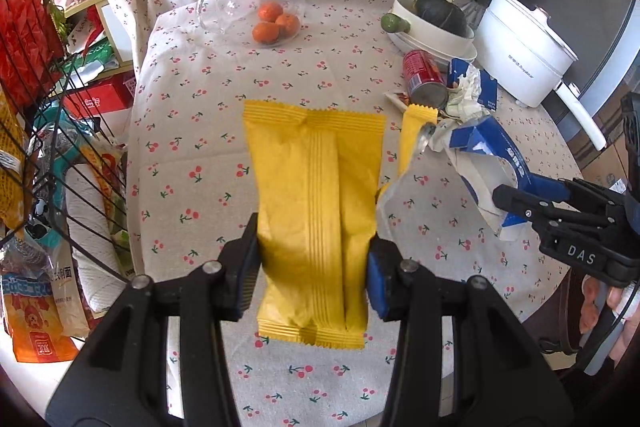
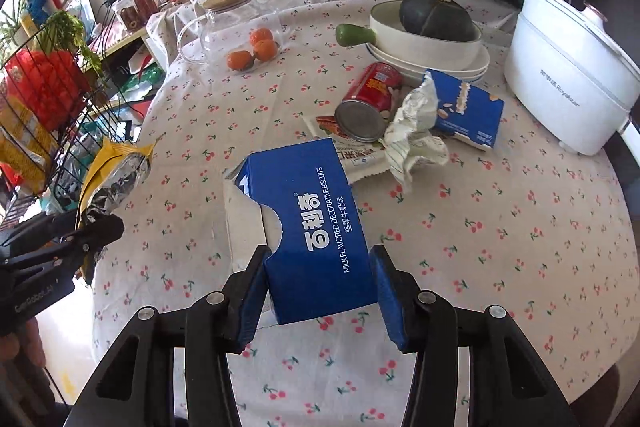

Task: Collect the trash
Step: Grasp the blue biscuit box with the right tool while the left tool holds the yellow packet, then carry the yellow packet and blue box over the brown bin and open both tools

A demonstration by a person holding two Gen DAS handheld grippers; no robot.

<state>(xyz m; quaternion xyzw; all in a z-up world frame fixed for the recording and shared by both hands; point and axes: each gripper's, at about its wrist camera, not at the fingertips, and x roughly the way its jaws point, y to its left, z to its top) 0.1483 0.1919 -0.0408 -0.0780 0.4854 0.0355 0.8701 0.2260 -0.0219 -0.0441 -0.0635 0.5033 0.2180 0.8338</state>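
In our left gripper (image 1: 312,259) the jaws stand partly closed, and both pads press on the sides of the yellow wrapper (image 1: 314,195), which hangs free above the cloth. It is a thin, soft packet, so we judge that it can slide out if we swing it quickly. Its torn silver end sticks out to one side and may catch on something.

In our right gripper (image 2: 318,283) the jaws are also partly closed around the blue biscuit box (image 2: 308,223). The left pad clearly touches the carton. At the right pad the contact looks light, perhaps only on an edge. The box is torn open and empty-looking, so a harder squeeze would crush it, and a weaker one could let it tip and fall back on the table (image 2: 520,227).

Further out, more trash waits near the far side: a red can (image 2: 370,103) lying on its side, a crumpled paper (image 2: 416,135) touching it, a second blue box (image 2: 468,111) and a flat packet under the can. The can may roll if we push it. Just beside this heap stand the white pan (image 2: 424,43) and the electric pot (image 2: 572,87), and the glass teapot (image 2: 232,27) is near. A careless reach could knock them.

We see no bin in either view, so the drop place is unknown to us.
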